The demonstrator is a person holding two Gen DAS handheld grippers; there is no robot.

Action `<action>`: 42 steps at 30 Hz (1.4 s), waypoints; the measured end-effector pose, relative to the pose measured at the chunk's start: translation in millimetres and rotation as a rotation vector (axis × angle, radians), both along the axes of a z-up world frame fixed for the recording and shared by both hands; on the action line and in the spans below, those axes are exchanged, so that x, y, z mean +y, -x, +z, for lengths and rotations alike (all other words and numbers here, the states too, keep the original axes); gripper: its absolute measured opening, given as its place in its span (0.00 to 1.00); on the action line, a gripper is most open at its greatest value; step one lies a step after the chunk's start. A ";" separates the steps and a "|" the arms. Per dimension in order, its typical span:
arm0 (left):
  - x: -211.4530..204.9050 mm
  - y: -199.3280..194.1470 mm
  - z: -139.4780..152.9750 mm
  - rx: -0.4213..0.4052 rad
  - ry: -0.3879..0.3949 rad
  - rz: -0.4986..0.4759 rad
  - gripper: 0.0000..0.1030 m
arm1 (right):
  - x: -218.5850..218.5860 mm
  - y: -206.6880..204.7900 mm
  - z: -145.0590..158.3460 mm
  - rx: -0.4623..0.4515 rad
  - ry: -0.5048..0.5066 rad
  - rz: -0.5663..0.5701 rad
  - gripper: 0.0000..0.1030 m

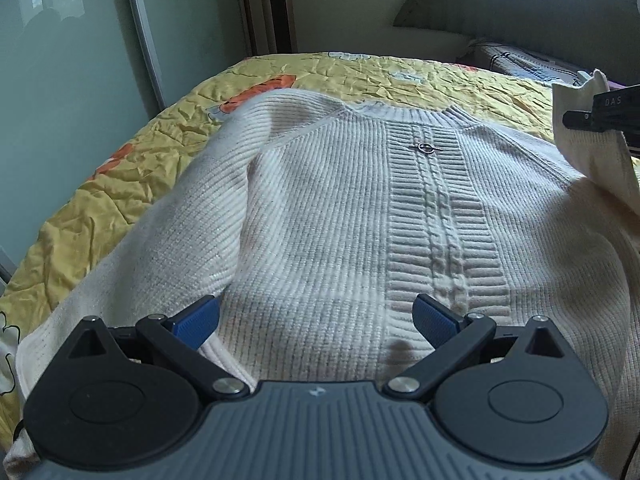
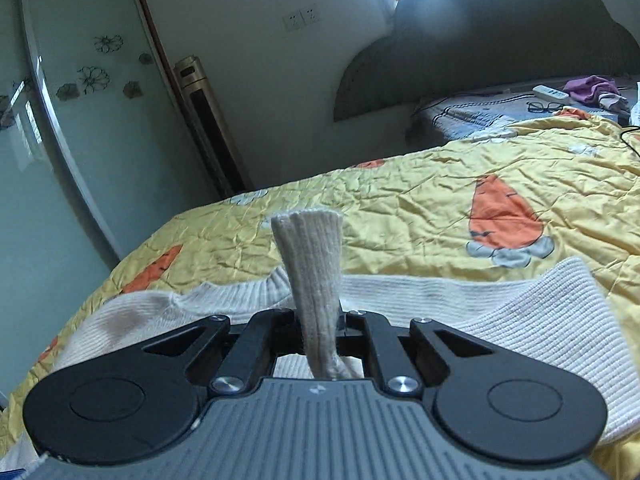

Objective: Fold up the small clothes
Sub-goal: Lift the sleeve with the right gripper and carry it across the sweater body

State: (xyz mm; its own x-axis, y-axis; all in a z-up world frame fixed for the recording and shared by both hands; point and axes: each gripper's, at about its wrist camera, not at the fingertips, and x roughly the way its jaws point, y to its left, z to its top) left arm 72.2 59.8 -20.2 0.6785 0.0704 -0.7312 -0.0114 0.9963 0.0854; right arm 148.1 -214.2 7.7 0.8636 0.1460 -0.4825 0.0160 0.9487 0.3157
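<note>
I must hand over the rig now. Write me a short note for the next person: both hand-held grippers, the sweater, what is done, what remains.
Left hand-held gripper: open, low over the sweater's hem, holding nothing.
Right hand-held gripper: shut on the right sleeve cuff, lifted.
Sweater: front up on the yellow quilt, left sleeve lying along the body.
Done: right sleeve picked up.
Left: lay it across the body, fold the left sleeve in, fold the body.

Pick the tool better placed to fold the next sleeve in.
Right. The right tool is already shut on a sleeve cuff, lifted beside the sweater. The left tool hangs open over the hem, holding nothing.
</note>
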 end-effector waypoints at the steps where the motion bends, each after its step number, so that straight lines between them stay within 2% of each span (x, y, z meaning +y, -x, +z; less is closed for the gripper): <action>1: 1.6 -0.3 -1.5 0.004 0.001 0.003 1.00 | 5.1 -0.8 -2.5 0.009 0.003 0.007 0.11; 6: 6.3 -1.8 -6.4 0.021 0.012 0.007 1.00 | 21.4 -7.3 -10.8 0.049 0.043 0.041 0.11; 15: 8.3 -2.3 -9.6 0.024 0.016 0.004 1.00 | 44.0 -21.0 3.3 0.033 0.130 0.066 0.11; 23: 7.2 3.1 -8.7 0.022 0.012 -0.017 1.00 | 99.0 -45.5 7.7 0.018 0.232 0.150 0.12; 36: 20.3 9.4 -4.3 0.013 0.025 -0.008 1.00 | 178.5 -66.1 -3.1 0.012 0.281 0.264 0.11; 42: 27.3 12.7 -3.1 0.015 0.039 -0.003 1.00 | 205.7 -76.1 -8.2 0.020 0.271 0.302 0.12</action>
State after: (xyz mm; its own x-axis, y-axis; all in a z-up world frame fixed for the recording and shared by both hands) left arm 59.5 87.2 -23.2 0.6673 0.0397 -0.7437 -0.0077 0.9989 0.0464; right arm 224.3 -8.5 -0.5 0.7915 0.2572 -0.5544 -0.2726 0.9605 0.0564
